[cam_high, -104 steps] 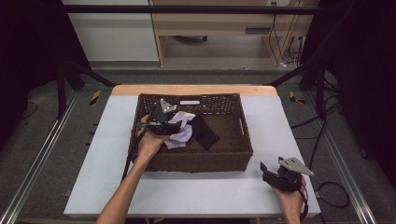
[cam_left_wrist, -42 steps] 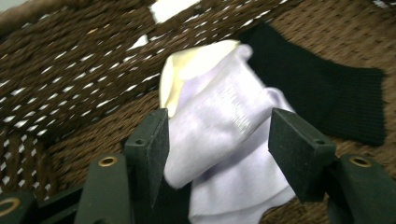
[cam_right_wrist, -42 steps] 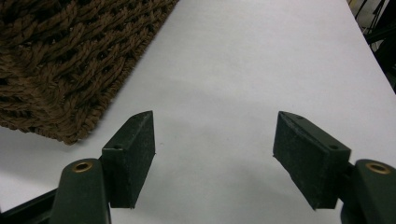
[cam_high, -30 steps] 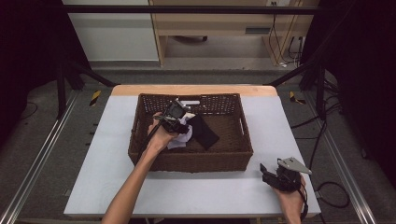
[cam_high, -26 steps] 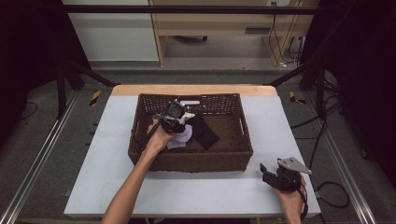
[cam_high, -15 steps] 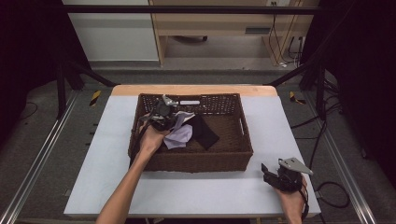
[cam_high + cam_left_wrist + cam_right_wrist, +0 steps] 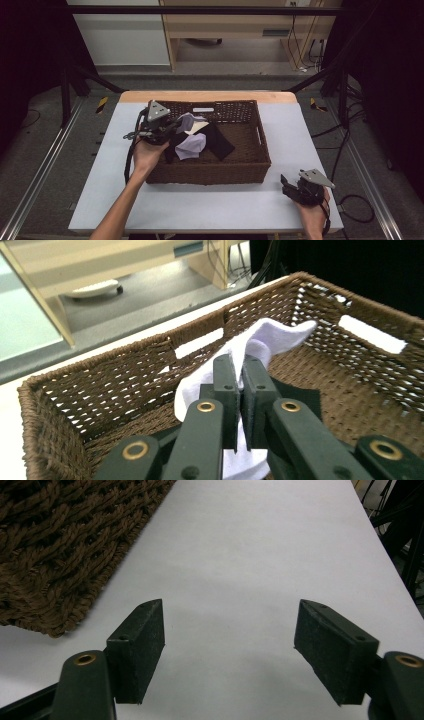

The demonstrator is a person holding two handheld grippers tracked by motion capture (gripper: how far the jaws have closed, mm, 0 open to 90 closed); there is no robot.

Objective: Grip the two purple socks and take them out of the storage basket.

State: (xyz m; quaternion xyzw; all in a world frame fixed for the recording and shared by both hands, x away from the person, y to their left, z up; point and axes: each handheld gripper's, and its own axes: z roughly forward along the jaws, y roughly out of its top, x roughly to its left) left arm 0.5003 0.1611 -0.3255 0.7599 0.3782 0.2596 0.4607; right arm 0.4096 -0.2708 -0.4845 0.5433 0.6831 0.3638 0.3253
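Partly hidden: pale cloth pinched over the basket

Up close, the left hand-held gripper (image 7: pixel 239 390) has its jaws pressed together on a white cloth (image 7: pixel 260 342), held above the left part of the brown wicker basket (image 7: pixel 250 165); the jaws cover the cloth's lower part. Dark fabric (image 7: pixel 217 142) lies beneath, its shape hard to read. The right hand-held gripper (image 7: pixel 230 640) rests spread wide and empty over the white table (image 7: pixel 215 210), near the basket's front right corner.

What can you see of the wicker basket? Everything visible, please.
The wicker basket is dark brown, rectangular and open-topped, woven, with slot handles cut in its walls. It sits flat on the white table, toward the far edge. Inside lie a white cloth and black cloth. The left gripper reaches in, shut on the white cloth.
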